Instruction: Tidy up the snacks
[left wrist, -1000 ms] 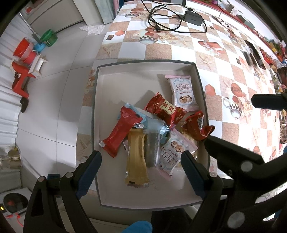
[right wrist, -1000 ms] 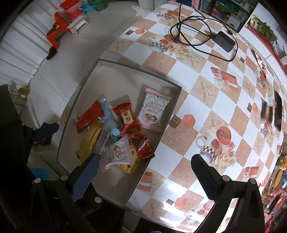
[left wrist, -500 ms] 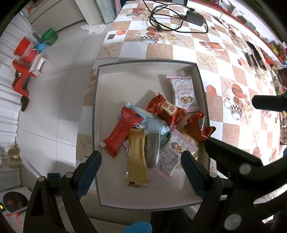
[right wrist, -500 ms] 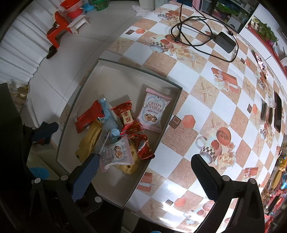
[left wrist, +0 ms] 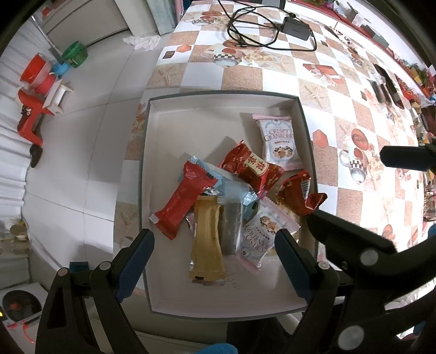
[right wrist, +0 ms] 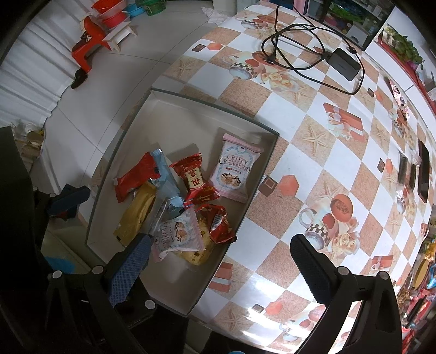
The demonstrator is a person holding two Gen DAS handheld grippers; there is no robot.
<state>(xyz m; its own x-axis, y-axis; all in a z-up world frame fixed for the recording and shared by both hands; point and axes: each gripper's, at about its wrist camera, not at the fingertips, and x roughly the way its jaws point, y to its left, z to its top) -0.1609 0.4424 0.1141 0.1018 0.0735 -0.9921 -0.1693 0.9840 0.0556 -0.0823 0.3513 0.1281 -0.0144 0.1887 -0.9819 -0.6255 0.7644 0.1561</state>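
Observation:
A shallow grey-rimmed box [left wrist: 226, 95] [right wrist: 212, 104] on the table holds several snack packets. Among them are a red bar [left wrist: 185, 200] [right wrist: 133, 179], a gold bar [left wrist: 207, 242] [right wrist: 137, 213], a pale blue packet [left wrist: 234, 188], a red sweet with white lettering [left wrist: 252, 167] [right wrist: 194, 182], a crumpled red wrapper [left wrist: 298, 194] [right wrist: 218, 223] and two pink cranberry packets [left wrist: 279, 141] [right wrist: 234, 168]. My left gripper [left wrist: 214, 249] hangs open above the box's near end, nothing between its fingers. My right gripper [right wrist: 218, 257] hangs open over the box's right rim, also empty.
A black charger with coiled cable [left wrist: 295, 26] [right wrist: 343, 62] lies on the checked tablecloth beyond the box. Dark phones [right wrist: 422, 171] sit at the table's right side. Red stools and coloured buckets [left wrist: 41, 79] stand on the white floor to the left.

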